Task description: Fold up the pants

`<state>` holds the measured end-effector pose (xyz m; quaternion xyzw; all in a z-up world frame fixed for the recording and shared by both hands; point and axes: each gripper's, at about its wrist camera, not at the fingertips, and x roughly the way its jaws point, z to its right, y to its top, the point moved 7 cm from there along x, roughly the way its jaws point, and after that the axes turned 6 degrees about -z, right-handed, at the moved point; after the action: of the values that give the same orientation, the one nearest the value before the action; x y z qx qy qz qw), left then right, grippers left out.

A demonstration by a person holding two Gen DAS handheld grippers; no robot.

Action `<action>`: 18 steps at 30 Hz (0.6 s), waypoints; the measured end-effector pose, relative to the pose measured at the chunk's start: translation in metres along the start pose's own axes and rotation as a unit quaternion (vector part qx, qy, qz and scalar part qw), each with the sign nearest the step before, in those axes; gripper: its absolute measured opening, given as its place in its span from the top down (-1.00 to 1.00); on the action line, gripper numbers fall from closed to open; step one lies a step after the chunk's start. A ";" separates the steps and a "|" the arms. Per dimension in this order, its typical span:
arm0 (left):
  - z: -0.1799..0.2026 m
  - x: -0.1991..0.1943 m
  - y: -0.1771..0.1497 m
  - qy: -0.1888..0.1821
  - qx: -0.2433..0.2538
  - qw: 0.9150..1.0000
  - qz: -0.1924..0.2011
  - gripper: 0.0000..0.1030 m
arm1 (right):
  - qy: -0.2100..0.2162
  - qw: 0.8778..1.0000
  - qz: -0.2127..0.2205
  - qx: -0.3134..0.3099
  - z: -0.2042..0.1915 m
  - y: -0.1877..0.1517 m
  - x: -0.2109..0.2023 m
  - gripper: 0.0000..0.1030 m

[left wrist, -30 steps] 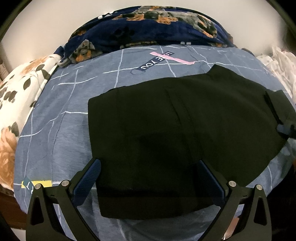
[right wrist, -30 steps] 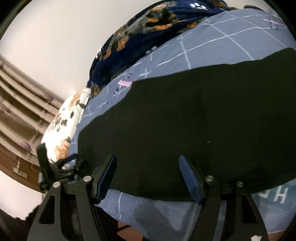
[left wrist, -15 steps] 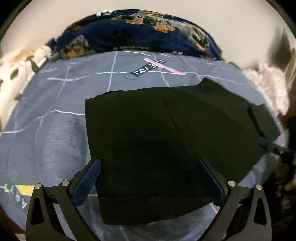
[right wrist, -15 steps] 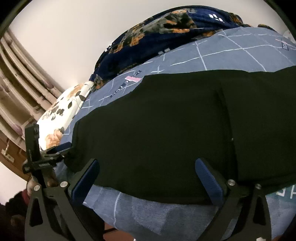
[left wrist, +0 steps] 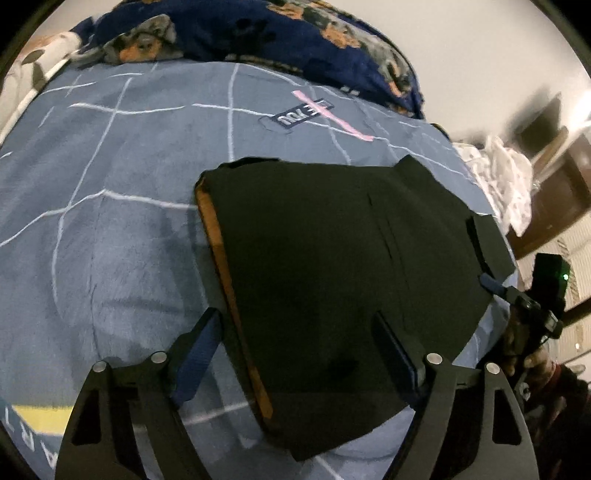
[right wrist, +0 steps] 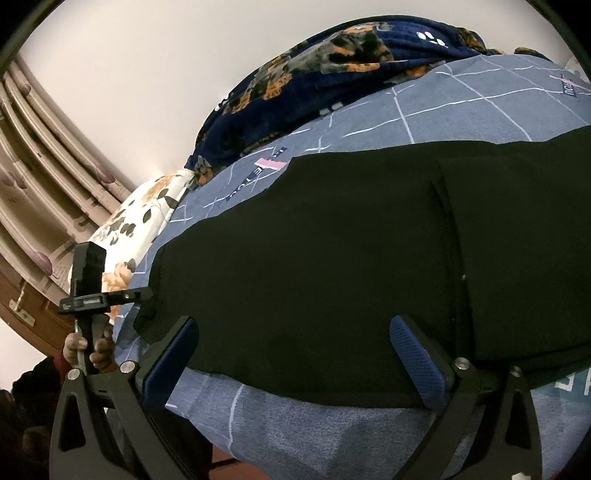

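Note:
The black pants (left wrist: 332, 266) lie folded flat on the blue checked bedsheet (left wrist: 122, 221); they also fill the right wrist view (right wrist: 351, 258). Their left edge shows a brown inner band (left wrist: 225, 288). My left gripper (left wrist: 299, 350) is open over the near left edge of the pants, fingers wide apart, holding nothing. My right gripper (right wrist: 295, 354) is open at the near edge of the pants, empty. The right gripper shows at the pants' right corner in the left wrist view (left wrist: 517, 295). The left gripper shows at the pants' left corner in the right wrist view (right wrist: 110, 295).
A dark blue floral blanket (left wrist: 258, 33) is heaped at the far side of the bed. A white floral pillow (right wrist: 140, 225) lies at the left end. White crumpled cloth (left wrist: 506, 173) lies at the right. Wooden furniture (right wrist: 22, 306) stands beyond the bed.
The left gripper has swung left, so the pants' left edge with its brown band now shows. The right gripper has opened wider and drawn back a little from the pants.

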<state>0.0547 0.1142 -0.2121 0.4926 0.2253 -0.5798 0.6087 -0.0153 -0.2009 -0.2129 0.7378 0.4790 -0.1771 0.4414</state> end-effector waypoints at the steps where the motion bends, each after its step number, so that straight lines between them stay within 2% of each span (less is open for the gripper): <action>1: 0.001 0.001 0.001 -0.006 0.004 1.000 0.000 -0.58 | 0.000 1.000 0.000 0.000 0.000 0.000 0.000 -1.00; 9: 0.003 0.012 0.023 -0.009 0.029 1.000 -0.005 -0.58 | -0.005 1.000 0.004 0.002 -0.002 0.000 0.000 -1.00; 14: 0.010 0.017 0.027 -0.002 0.039 0.999 0.012 -0.57 | -0.005 1.000 0.005 0.003 -0.001 0.001 0.001 -1.00; 17: 0.018 0.020 0.025 0.041 0.062 0.997 0.019 -0.35 | -0.005 1.000 0.004 0.003 -0.001 0.001 0.001 -1.00; 18: 0.019 0.019 0.026 0.054 0.065 0.996 0.024 -0.19 | -0.005 1.000 0.005 0.003 -0.001 0.001 0.001 -1.00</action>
<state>0.0771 0.0846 -0.2112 0.5672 0.2081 -0.5508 0.5758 -0.0143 -0.1998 -0.2121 0.7406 0.4727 -0.1802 0.4422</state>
